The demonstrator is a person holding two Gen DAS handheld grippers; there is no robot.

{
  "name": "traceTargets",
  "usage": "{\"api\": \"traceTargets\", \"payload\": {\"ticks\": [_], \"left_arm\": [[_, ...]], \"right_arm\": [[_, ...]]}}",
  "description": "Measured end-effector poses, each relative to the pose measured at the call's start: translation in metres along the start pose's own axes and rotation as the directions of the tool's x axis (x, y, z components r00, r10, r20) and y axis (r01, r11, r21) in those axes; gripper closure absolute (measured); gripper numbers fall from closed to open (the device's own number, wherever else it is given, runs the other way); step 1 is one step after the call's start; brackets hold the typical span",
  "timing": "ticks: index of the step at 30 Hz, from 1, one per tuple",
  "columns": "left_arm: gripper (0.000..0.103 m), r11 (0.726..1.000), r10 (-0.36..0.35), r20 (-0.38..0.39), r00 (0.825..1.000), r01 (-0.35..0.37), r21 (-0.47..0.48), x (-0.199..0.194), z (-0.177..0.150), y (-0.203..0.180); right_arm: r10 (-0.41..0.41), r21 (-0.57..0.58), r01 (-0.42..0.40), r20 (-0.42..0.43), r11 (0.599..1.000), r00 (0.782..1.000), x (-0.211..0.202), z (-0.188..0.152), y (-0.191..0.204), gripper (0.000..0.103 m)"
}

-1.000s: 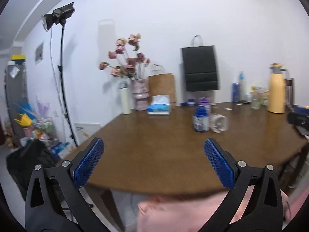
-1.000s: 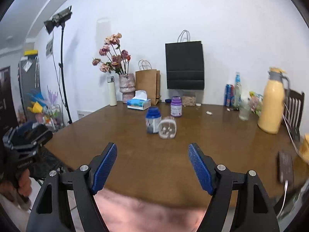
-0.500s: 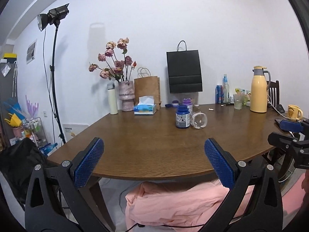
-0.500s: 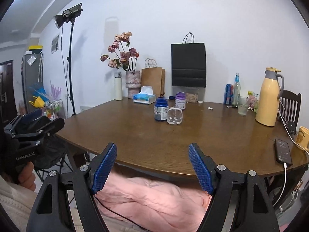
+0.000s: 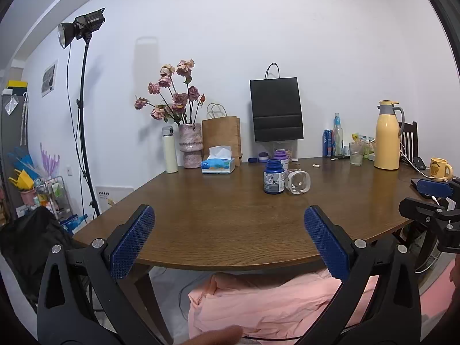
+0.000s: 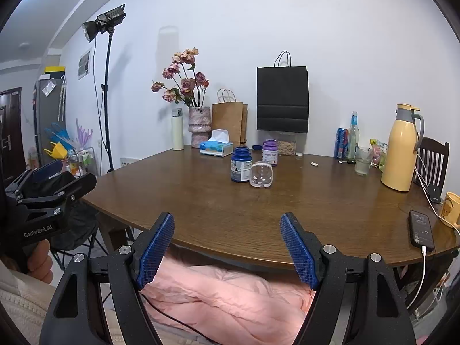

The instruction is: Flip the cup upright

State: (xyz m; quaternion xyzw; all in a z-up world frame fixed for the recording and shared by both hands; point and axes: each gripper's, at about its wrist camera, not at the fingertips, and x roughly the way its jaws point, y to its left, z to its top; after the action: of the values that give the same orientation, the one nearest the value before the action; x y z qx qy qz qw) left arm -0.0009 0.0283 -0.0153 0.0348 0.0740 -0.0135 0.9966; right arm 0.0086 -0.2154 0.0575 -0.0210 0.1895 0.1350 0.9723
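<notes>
A clear glass cup (image 5: 299, 182) lies on its side on the brown table (image 5: 230, 215), just right of a blue jar (image 5: 273, 176). In the right wrist view the cup (image 6: 261, 175) shows its base toward me, beside the blue jar (image 6: 241, 168). My left gripper (image 5: 230, 238) is open and empty, held off the table's near edge, far short of the cup. My right gripper (image 6: 227, 243) is open and empty, also at the near edge. Each gripper shows at the side of the other's view.
A purple jar (image 6: 270, 152), tissue box (image 6: 216, 148), flower vase (image 6: 199, 126), paper bags, a yellow thermos (image 6: 401, 149), bottles and a glass stand toward the back and right. A phone (image 6: 421, 230) and yellow mug (image 6: 451, 210) lie at the right edge. Pink cloth (image 6: 224, 296) lies below.
Both grippers have pulled back and lowered away from the table, so the cup and jars look farther off. Both stay open.
</notes>
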Motion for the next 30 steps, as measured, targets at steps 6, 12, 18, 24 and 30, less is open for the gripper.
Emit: {"api": "traceTargets", "payload": {"ticks": [6,12,18,24,30], "left_arm": [[0.0,1.0,-0.003,0.0,1.0,0.003,0.0,-0.0003,0.0001,0.0005],[0.0,1.0,-0.003,-0.003,1.0,0.003,0.0,-0.0002,0.0008,0.0006],[0.0,1.0,0.001,-0.002,1.0,-0.001,-0.003,-0.0019,0.0023,-0.0016],[0.0,1.0,0.001,-0.001,1.0,-0.001,-0.002,-0.003,0.0022,-0.0017],[0.0,1.0,0.003,0.0,1.0,-0.003,-0.003,-0.0039,0.0027,-0.0022]], "right_arm": [[0.0,0.0,0.0,0.0,1.0,1.0,0.0004,-0.0003,0.0006,0.022],[0.001,0.002,-0.001,-0.002,1.0,1.0,0.0006,-0.0007,0.0007,0.022],[0.001,0.001,-0.001,-0.002,1.0,1.0,0.001,-0.0004,0.0,0.022],[0.004,0.0,-0.004,-0.007,1.0,1.0,0.0013,-0.0007,0.0,0.022],[0.002,-0.001,-0.002,-0.005,1.0,1.0,0.001,-0.002,0.0022,0.022]]}}
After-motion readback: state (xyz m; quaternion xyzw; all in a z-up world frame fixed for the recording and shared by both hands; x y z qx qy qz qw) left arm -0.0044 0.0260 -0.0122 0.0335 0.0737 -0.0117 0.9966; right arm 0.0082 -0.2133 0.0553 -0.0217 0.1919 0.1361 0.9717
